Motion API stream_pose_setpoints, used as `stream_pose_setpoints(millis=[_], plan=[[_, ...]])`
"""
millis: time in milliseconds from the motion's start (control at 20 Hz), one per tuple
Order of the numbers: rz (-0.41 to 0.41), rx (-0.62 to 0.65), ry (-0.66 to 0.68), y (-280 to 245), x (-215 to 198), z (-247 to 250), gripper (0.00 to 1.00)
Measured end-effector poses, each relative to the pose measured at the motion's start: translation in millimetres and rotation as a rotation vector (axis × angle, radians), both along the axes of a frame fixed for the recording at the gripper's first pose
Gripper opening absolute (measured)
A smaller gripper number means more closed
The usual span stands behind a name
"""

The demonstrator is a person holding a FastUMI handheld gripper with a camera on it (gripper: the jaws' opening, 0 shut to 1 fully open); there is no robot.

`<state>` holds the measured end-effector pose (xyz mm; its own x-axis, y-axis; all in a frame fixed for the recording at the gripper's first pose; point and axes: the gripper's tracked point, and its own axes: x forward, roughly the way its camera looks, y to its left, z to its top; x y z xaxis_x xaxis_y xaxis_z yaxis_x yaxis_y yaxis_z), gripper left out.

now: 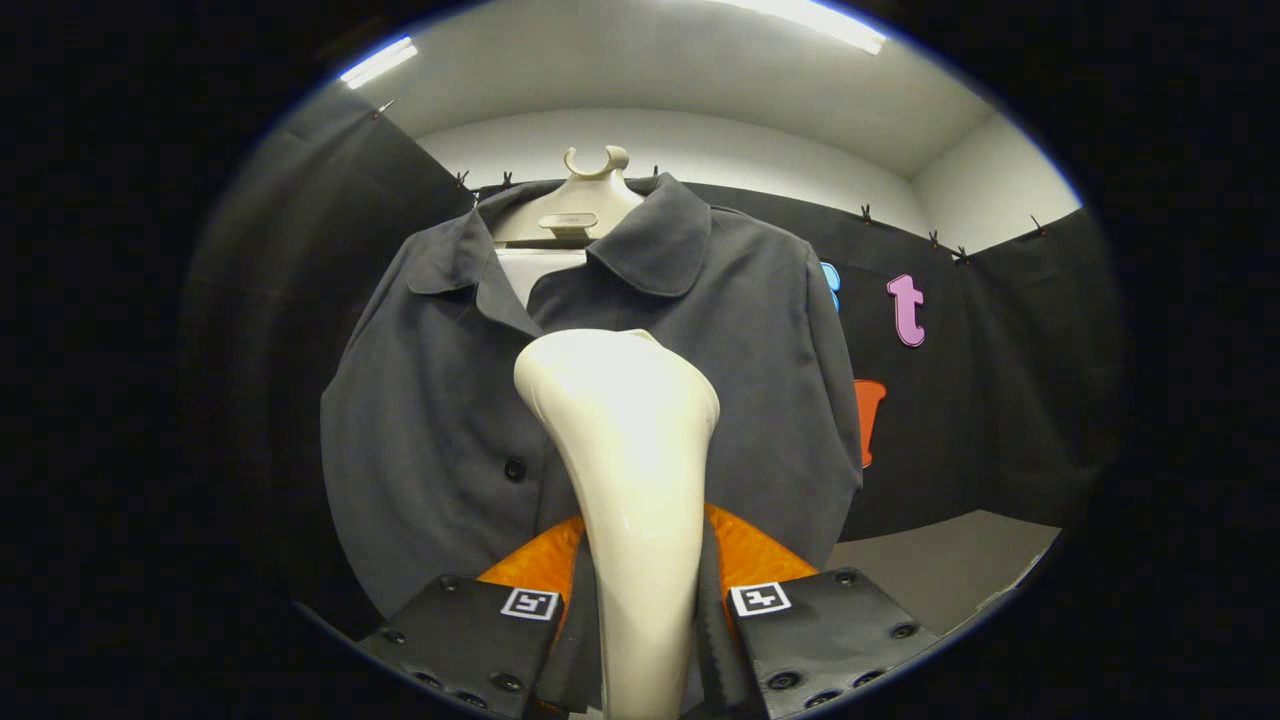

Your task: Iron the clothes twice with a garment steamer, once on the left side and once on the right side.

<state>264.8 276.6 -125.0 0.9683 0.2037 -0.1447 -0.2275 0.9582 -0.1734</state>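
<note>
Because the tool clenches only the steamer's slim handle, the head, poised over the shirt's placket, could twist and miss either side.

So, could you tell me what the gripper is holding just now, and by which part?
The gripper is shut on the garment steamer, both fingers pressing its handle; the head rises ahead of them, before the shirt.

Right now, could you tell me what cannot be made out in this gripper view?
- Steamer: its face is turned toward the shirt, so steam or contact cannot be judged.
- Shirt placket and lower hem: hidden behind the steamer and gripper, jaws closed on the handle.
- Hanger: its arms are hidden under the collar.
</note>
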Motion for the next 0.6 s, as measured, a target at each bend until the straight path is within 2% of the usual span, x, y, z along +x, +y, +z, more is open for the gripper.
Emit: stream_pose_setpoints(millis=[600], plan=[[-0.02,-0.018,0.067,-11.4,-17.9,-43.0,0.49]])
